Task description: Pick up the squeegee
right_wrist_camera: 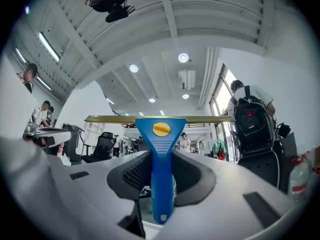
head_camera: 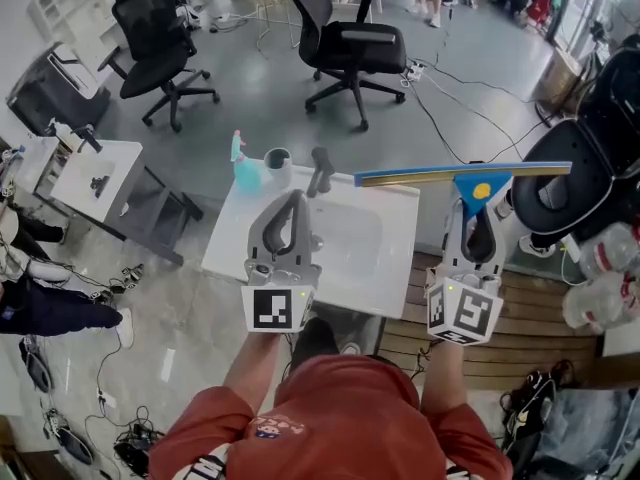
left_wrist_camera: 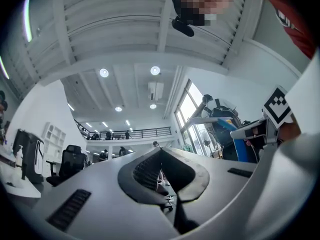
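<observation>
Person standing at a white desk with a sunken basin, a gripper in each hand. The right gripper has its fingers clenched on the blue handle of the squeegee. The tool is off the desk and in the air at the desk's right far corner. Its brass-coloured blade bar lies crosswise beyond the fingertips, and its left end reaches over the desk's far edge. The left gripper hangs over the middle of the desk, its fingers pressed together at the tips with nothing between them. Along the far left edge of the desk stand a blue spray bottle, a cup just beside it and a dark faucet. Two black office chairs stand on the grey floor farther off.
</observation>
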Demonstrator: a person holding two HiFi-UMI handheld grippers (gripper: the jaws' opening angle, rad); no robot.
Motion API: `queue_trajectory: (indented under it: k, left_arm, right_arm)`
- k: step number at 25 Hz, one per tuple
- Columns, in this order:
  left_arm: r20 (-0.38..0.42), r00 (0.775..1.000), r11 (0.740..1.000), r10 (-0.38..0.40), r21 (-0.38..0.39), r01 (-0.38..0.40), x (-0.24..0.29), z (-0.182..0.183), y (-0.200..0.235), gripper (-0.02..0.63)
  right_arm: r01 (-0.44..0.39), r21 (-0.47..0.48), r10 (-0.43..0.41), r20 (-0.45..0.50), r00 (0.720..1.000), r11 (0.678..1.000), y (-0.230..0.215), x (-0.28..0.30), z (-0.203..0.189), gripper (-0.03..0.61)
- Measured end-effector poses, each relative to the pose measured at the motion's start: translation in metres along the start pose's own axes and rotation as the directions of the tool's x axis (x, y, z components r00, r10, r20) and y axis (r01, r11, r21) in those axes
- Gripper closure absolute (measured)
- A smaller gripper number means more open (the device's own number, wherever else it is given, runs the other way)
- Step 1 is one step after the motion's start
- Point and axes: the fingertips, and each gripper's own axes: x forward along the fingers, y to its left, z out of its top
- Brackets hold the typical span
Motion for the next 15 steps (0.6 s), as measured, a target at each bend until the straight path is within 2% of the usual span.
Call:
queue_trajectory:
  k: [15]
  left_arm:
    - [-0.011, 1.0, 1.0, 0.006, -0.003, -0.006, -0.0041, 0.0014, 0.0026, 0.597]
  right_arm:
    - [-0.024, 0.016, 0.024, -0.028, 0.999, 1.0, 0.0081, 0.0, -0.0084, 0.449]
